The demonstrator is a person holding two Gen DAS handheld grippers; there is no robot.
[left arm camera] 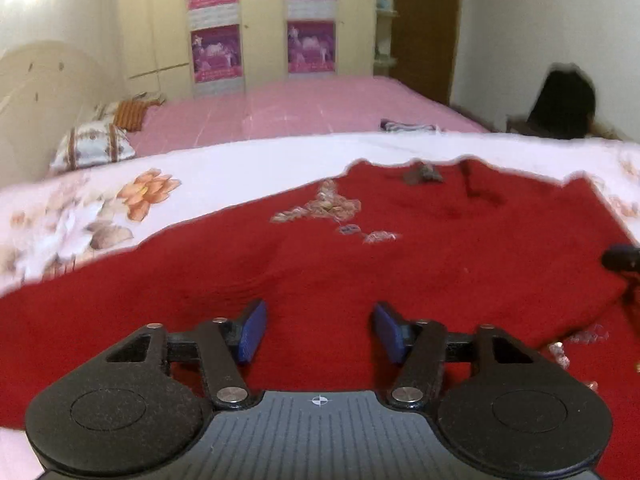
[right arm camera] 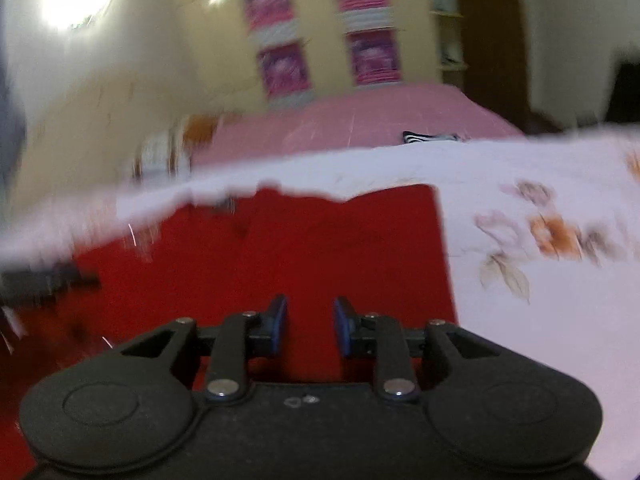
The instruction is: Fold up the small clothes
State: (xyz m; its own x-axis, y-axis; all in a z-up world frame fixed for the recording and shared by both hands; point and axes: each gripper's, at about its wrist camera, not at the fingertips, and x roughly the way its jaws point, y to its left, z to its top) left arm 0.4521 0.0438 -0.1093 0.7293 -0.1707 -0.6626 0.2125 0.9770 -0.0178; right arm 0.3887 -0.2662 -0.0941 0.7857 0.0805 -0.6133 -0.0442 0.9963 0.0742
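A small red knitted garment [left arm camera: 400, 264] with a beaded pattern on its front lies spread flat on a white floral sheet [left arm camera: 100, 208]. My left gripper [left arm camera: 319, 330] is open and empty, held just above the garment's near part. In the right wrist view, which is blurred by motion, the same red garment [right arm camera: 280, 256] fills the middle. My right gripper [right arm camera: 311, 328] is open with a narrower gap and holds nothing, above the garment near its right edge. The other gripper's dark tip shows at the right edge of the left wrist view [left arm camera: 620, 258].
The floral sheet [right arm camera: 540, 280] extends right of the garment. Behind it is a pink bed [left arm camera: 300, 112] with pillows [left arm camera: 92, 146] at the left and a folded striped cloth [left arm camera: 408, 125]. A wardrobe with purple posters [left arm camera: 264, 24] stands at the back.
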